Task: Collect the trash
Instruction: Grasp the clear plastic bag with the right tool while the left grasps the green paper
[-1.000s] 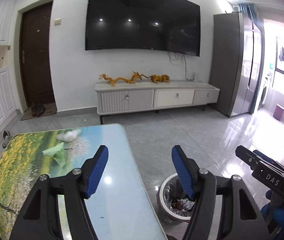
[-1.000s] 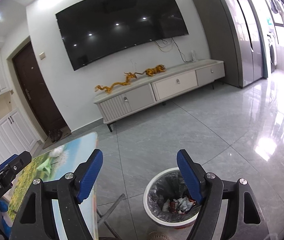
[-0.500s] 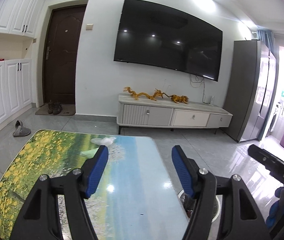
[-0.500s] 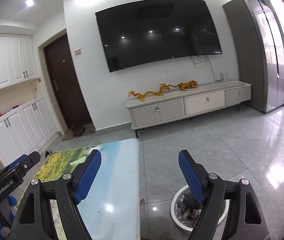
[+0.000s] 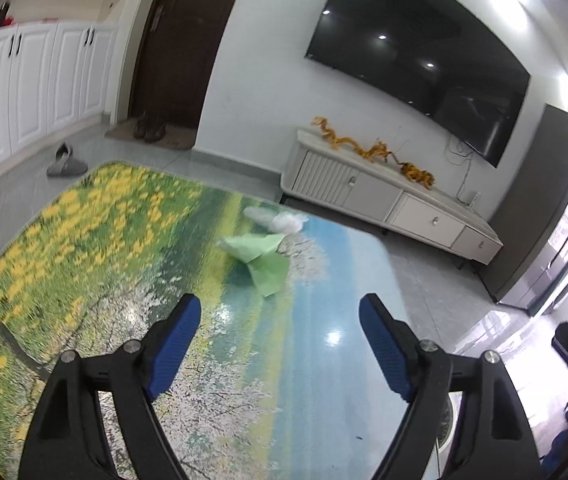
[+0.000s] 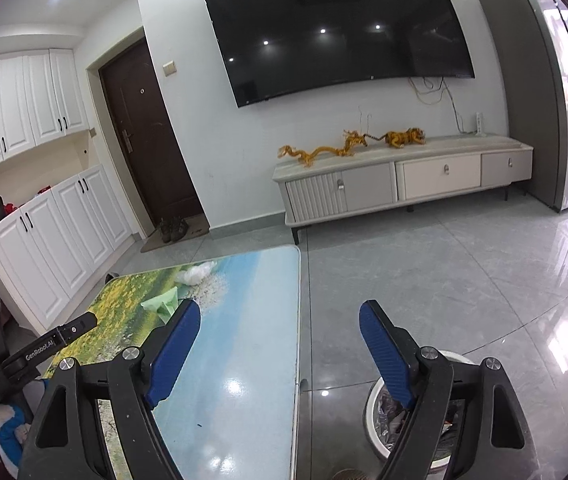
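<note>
A crumpled green paper (image 5: 261, 258) (image 6: 162, 304) and a white plastic wad (image 5: 277, 219) (image 6: 195, 273) lie on the far part of the table (image 5: 123, 264) (image 6: 243, 344) with a landscape print. My left gripper (image 5: 279, 344) hovers over the table short of the green paper; its jaws are opening and nothing is between them. My right gripper (image 6: 279, 350) stands open and empty over the table's right edge. The white trash bin (image 6: 380, 440), lined with a grey bag and holding wrappers, sits on the floor beside the table, partly hidden behind the right finger (image 6: 384, 354).
A TV cabinet (image 6: 404, 180) with orange dragon figures stands against the far wall under a large TV (image 6: 336, 28). White cupboards (image 6: 43, 216), a dark door (image 6: 147, 140), shoes and a slipper (image 5: 65, 162) are at the left. A grey fridge (image 6: 556, 92) stands at the right. The floor is glossy grey tile.
Both grippers swung left from the bin toward the table. The left one rolled, dropped nearer the tabletop and its jaws spread wider. The bin slid to the right edge of both views.
</note>
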### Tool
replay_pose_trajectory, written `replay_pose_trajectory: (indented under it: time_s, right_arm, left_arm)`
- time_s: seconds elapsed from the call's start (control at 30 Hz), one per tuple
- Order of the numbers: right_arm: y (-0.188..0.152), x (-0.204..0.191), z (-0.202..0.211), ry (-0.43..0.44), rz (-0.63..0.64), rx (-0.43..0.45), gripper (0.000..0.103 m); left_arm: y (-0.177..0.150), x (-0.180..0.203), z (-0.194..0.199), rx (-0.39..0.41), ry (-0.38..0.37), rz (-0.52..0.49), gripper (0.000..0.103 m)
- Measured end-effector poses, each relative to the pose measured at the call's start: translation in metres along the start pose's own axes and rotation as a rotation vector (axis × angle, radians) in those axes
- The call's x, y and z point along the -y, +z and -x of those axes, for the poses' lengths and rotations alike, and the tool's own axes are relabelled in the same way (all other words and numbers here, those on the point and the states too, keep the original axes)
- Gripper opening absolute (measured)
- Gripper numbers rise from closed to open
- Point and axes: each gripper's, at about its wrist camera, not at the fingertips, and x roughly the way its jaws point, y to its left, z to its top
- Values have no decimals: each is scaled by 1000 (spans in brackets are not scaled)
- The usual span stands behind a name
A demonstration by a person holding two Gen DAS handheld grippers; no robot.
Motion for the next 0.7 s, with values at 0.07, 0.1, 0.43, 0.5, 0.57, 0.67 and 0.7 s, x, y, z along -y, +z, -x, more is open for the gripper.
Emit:
replay_pose_trajectory:
  time_s: [0.07,0.1,0.43,0.5,0.57,0.67,0.7]
  right_arm:
    - [0,4,-19,13,-9,-24,80]
    - [2,6,-30,18,-9,-37,80]
    - [23,0,-121,93,34,-116,80]
    - [29,-5,-139,101,48,-129,80]
    - [36,-10,-156,117,64,-140,80]
    - [41,-23,-180,147,82,-159,80]
    - [42,-27,-187,156,88,-166,80]
  left_arm:
    - [4,-9,-21,-33,9,44,84]
    - [6,-11,-29,-42,11,55,84]
    - [40,-7,-122,-114,48,39,85]
    - [44,-10,-140,-136,62,41,85]
    - [44,-11,-153,-156,78,36,85]
    - [40,-13,-169,-178,89,31,85]
    - [38,-15,-173,-184,89,35,85]
